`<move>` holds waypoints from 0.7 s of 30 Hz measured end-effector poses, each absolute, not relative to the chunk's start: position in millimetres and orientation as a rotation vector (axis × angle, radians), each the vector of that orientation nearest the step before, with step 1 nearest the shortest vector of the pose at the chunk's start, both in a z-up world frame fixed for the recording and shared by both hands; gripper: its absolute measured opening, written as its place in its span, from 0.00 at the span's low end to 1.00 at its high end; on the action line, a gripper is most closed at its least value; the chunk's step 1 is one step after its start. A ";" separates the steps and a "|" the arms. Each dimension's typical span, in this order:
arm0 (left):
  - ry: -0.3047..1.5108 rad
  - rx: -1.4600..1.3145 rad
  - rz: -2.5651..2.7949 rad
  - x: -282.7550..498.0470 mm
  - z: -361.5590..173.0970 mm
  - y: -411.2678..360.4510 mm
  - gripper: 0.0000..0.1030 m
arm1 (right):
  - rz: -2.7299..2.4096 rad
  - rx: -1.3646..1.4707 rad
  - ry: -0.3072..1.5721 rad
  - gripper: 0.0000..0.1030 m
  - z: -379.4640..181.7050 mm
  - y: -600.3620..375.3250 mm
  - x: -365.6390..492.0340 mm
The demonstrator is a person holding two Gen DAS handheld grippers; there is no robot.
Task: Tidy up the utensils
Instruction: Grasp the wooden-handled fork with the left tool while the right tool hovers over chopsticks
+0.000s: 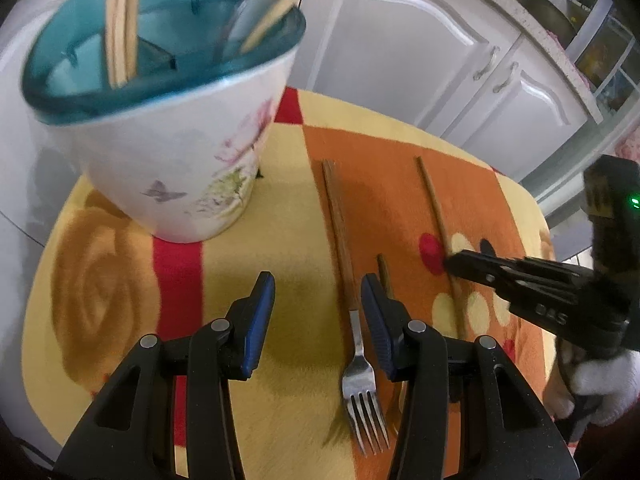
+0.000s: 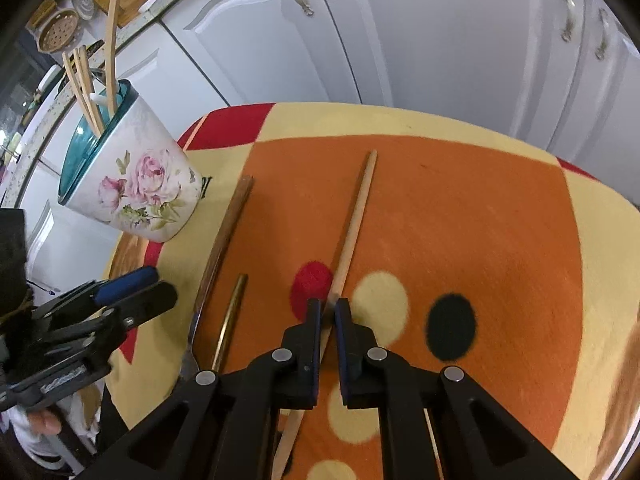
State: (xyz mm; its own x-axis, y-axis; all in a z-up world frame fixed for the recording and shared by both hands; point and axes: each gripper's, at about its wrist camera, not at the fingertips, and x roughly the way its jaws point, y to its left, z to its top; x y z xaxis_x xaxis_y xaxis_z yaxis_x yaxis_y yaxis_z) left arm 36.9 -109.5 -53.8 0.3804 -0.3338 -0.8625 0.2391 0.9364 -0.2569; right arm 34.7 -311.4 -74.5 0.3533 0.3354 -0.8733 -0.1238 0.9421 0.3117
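Observation:
A floral utensil holder with a teal inside stands at the left of the table and holds wooden utensils; it also shows in the right wrist view. A fork with a brown wooden handle lies between my left fingers. A thin brass-coloured stick lies beside it. My left gripper is open above the cloth. My right gripper is closed around a long light wooden utensil handle that lies on the orange cloth; it also shows in the left wrist view.
The small table carries a yellow, orange and red patterned cloth. White kitchen cabinets stand right behind it. A worktop with baskets and boards runs at the far left.

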 end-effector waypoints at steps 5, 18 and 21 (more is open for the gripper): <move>1.135 -0.073 -0.366 40.3 -62.7 -118.0 0.42 | 0.287 0.237 1.192 0.07 -74.3 -315.7 36.2; 1.104 -0.068 -0.414 34.5 -68.9 -120.3 0.06 | 0.288 0.196 1.177 0.08 -75.4 -312.9 44.9; 1.111 -0.078 -0.416 30.8 -68.8 -116.6 0.06 | 0.306 0.191 1.183 0.07 -73.1 -314.5 36.3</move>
State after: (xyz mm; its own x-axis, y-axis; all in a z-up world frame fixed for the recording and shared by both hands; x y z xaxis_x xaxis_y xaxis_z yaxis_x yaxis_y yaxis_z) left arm 30.8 -116.6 -68.8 0.3751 -0.3632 -0.8529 0.2867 0.9204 -0.2658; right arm 36.3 -314.5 -73.1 0.3439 0.3330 -0.8780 -0.1341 0.9428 0.3051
